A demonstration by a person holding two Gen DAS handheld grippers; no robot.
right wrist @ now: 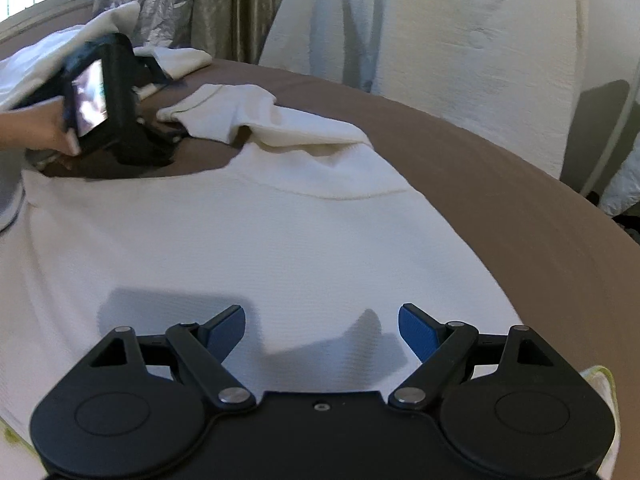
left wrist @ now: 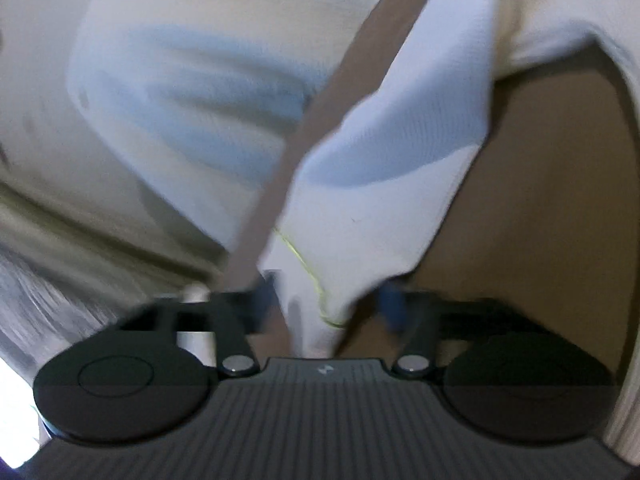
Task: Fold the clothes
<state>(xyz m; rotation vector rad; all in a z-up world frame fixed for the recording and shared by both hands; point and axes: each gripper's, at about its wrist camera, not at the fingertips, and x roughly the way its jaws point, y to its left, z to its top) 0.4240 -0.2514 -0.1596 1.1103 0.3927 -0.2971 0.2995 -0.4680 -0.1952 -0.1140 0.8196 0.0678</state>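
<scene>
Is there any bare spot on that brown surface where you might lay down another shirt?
Yes: a bare brown surface strip curves along the far right, between the white garment and the edge. Another bare patch lies behind its sleeve. The far left is crowded by the left gripper and bunched cloth.

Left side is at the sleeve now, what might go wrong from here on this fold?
1. In the blurred left wrist view the left hand-held gripper has only the narrow cuff end of the white sleeve between its fingers; it may slip out.
2. The right hand-held gripper is open above the white garment's body, not pinning it, so a pull could drag it across the brown surface.
</scene>
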